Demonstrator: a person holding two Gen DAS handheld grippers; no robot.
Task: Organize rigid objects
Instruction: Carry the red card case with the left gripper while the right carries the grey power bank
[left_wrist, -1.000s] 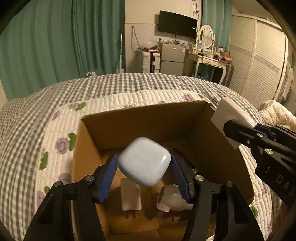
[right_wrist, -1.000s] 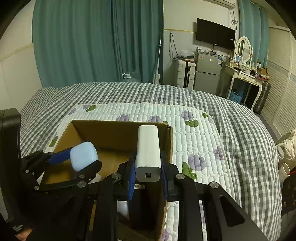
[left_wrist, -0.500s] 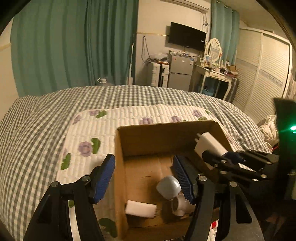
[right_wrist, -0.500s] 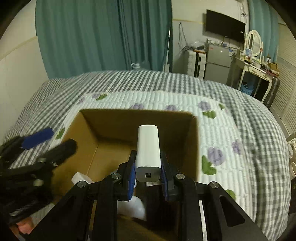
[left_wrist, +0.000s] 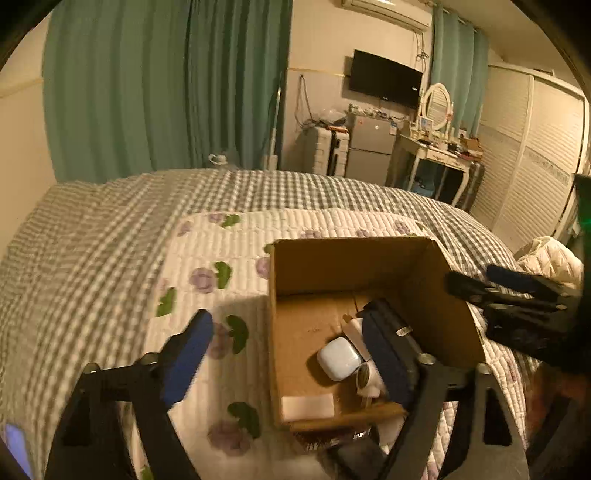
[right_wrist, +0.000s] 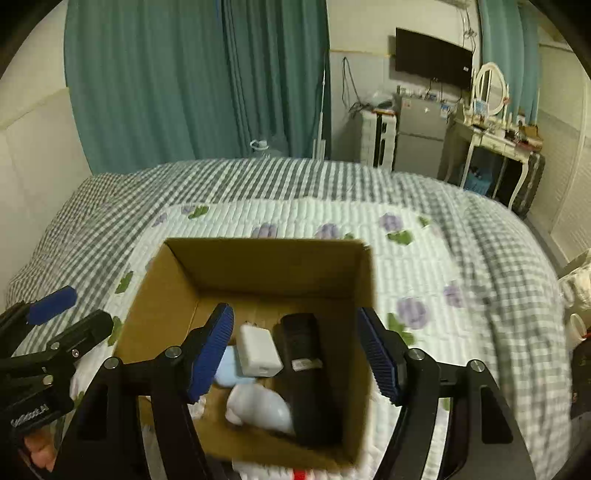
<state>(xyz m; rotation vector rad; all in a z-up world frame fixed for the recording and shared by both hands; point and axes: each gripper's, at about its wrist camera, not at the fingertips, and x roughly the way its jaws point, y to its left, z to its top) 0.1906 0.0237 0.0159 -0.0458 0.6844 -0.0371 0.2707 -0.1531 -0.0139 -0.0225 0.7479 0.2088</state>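
An open cardboard box (left_wrist: 347, 262) (right_wrist: 266, 266) sits on the quilted bed. Inside lie a white earbud case (left_wrist: 339, 357), a white charger (right_wrist: 257, 350), a black device (right_wrist: 304, 354), a white flat block (left_wrist: 308, 406) and a pale rounded item (right_wrist: 260, 404). My left gripper (left_wrist: 291, 354) is open and empty, its right finger over the box, its left finger over the quilt. My right gripper (right_wrist: 301, 354) is open and empty, above the box; it also shows at the right of the left wrist view (left_wrist: 517, 295).
The white floral quilt (left_wrist: 221, 280) lies on a grey checked bedspread (right_wrist: 258, 181). Green curtains, a TV, small fridge and dressing table stand beyond the bed. A puffy white garment (left_wrist: 550, 258) lies at the right. A red item (right_wrist: 301, 474) peeks below the box.
My left gripper opened and dropped the earbud case into the box, then drew back left. My right gripper opened and released the white charger, which now lies in the box.
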